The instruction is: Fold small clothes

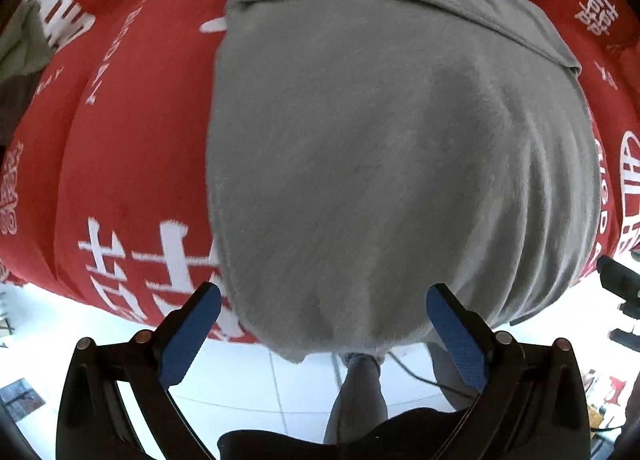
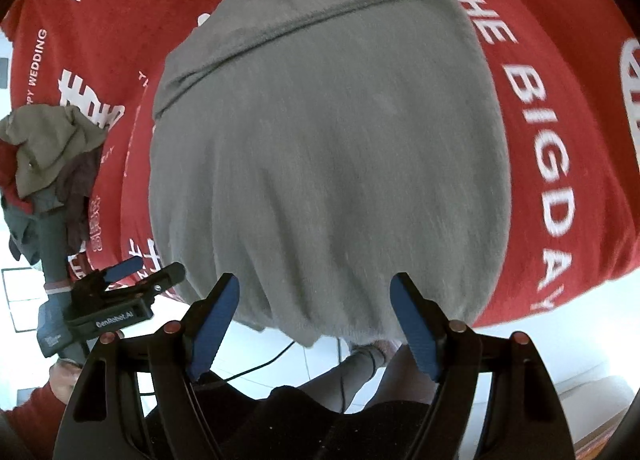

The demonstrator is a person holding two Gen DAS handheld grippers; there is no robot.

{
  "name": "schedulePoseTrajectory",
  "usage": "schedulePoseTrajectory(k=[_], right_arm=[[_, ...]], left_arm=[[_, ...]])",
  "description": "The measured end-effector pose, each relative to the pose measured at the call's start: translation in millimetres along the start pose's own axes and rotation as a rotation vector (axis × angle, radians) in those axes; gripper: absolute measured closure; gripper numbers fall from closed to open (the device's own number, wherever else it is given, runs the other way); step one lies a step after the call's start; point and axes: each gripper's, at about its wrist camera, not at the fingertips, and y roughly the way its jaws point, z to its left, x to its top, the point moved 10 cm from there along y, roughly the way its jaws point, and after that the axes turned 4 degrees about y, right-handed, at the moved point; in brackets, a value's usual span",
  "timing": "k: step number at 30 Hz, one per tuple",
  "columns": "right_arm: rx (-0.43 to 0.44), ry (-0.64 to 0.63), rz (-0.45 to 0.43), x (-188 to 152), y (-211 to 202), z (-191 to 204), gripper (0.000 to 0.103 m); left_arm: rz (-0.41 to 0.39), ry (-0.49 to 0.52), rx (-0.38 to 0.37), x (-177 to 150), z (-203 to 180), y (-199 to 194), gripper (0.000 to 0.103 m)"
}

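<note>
A grey-green garment (image 1: 380, 148) lies spread flat on the red printed tablecloth (image 1: 120, 180), its near edge hanging over the table's front. It also shows in the right wrist view (image 2: 328, 164). My left gripper (image 1: 324, 296) is open, its blue pads on either side of the garment's near left edge, holding nothing. My right gripper (image 2: 316, 288) is open just before the garment's near edge, holding nothing. The left gripper also shows in the right wrist view (image 2: 136, 276), to the left of the garment.
A heap of other clothes (image 2: 48, 148) lies on the table's left side, also seen in the left wrist view (image 1: 24, 48). White tiled floor (image 1: 248, 388) and a cable (image 2: 256, 368) lie below the table's front edge.
</note>
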Motion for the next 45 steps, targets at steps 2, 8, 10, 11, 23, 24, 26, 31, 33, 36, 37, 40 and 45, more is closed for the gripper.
schedulePoseTrajectory(k=[2,8,10,11,23,24,26,31,33,36,37,40,45], right_arm=[[-0.006,0.001,0.011,-8,-1,-9,0.023],[0.028,0.017,0.102,-38,15,-54,0.022],[0.043,0.011,0.141,-47,27,-73,0.022],[0.045,0.001,0.153,-50,32,-79,0.022],[0.167,-0.082,0.255,-60,61,-90,0.021],[0.185,-0.087,0.256,-60,59,-86,0.021],[0.233,-0.089,0.254,-59,55,-76,0.021],[0.257,-0.094,0.258,-55,62,-66,0.021],[0.279,-0.068,0.264,-54,67,-65,0.021],[0.307,-0.047,0.278,-57,73,-66,0.021],[0.320,-0.037,0.281,-58,72,-69,0.022],[0.386,0.041,0.253,-51,65,-68,0.045],[0.392,0.193,0.232,-45,64,-80,0.087]], left_arm=[[-0.003,-0.022,-0.031,-10,1,0,0.000],[-0.028,-0.037,-0.130,-30,13,23,0.000],[-0.015,-0.039,-0.190,-39,9,34,0.000],[-0.006,-0.039,-0.208,-40,10,39,0.000],[0.014,-0.070,-0.348,-55,39,76,0.000],[0.013,-0.067,-0.364,-55,38,75,0.000],[0.010,-0.054,-0.403,-56,19,70,0.000],[0.029,-0.029,-0.409,-67,3,80,0.000],[0.048,-0.030,-0.425,-70,3,78,0.000],[0.038,-0.037,-0.450,-66,-3,72,0.000],[0.031,-0.039,-0.462,-65,-7,71,0.001],[0.025,-0.051,-0.477,-59,-10,65,0.015],[0.071,-0.044,-0.416,-61,-1,70,0.088]])
